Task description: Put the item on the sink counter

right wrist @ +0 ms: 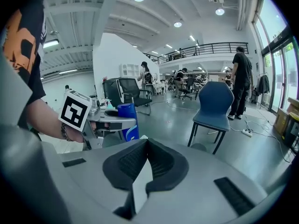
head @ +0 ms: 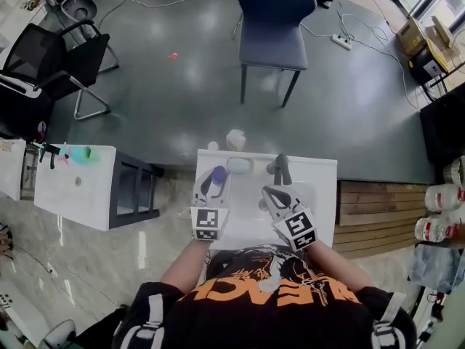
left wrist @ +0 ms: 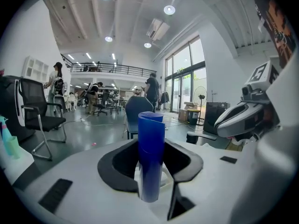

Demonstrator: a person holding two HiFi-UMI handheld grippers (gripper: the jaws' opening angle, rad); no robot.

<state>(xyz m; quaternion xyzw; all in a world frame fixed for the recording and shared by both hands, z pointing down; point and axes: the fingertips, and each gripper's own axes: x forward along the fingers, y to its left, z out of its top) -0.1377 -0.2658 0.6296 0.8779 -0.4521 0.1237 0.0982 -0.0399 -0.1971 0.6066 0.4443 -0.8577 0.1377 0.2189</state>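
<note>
Grey floor (head: 182, 100) is surrounding a white sink counter (head: 323, 173), with a faucet (head: 280, 169) standing by its far edge.

- Item one: blue bottle (left wrist: 151, 143), upright, hanging over the counter's left side near the far-left corner. We cannot tell whether it is touching the top.
- Item two: left gripper (head: 213, 186). We are holding it with its jaws pinching the bottle's sides.
- Item three: right gripper (right wrist: 146, 146). We are holding it over the counter's middle, towards the near edge, its jaws pressing together on nothing.
- Item four: blue chair (head: 275, 20), standing beyond the counter's far edge.
</note>
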